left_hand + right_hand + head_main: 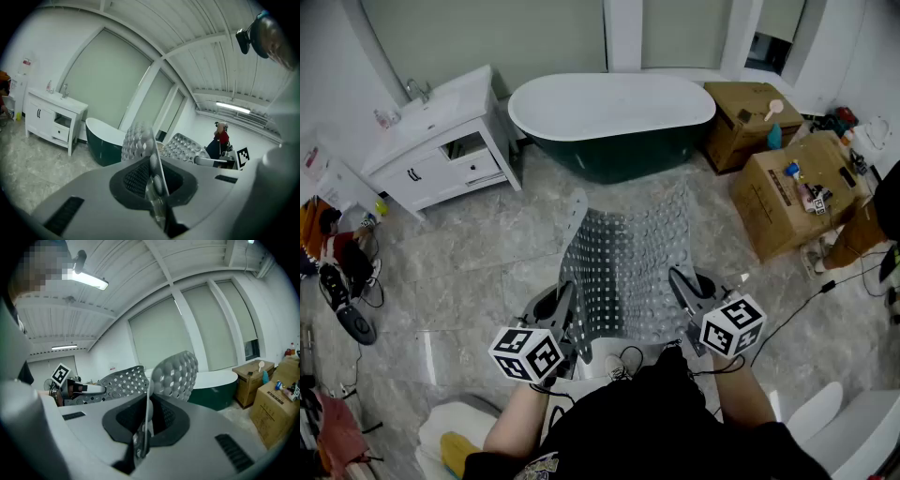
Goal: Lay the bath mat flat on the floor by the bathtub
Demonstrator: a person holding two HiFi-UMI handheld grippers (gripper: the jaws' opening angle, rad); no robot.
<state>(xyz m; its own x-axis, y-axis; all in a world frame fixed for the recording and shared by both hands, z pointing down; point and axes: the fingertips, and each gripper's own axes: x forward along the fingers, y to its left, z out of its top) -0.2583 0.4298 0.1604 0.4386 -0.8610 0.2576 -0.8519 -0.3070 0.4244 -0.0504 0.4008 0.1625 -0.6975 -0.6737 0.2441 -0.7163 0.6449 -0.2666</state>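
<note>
Hanging between two hand-held grippers, the one pale grey, hole-punched rubber bath mat [628, 248] sagged and curled at its far corners, so I judged it light, floppy and rather slick, best held by its near corners. The left gripper [566, 305] was clamped on the near left corner and the right gripper [682, 286] on the near right. It was held above the grey marbled tile floor [487, 262], short of the single dark green, white-rimmed oval bathtub [614, 127].
</note>
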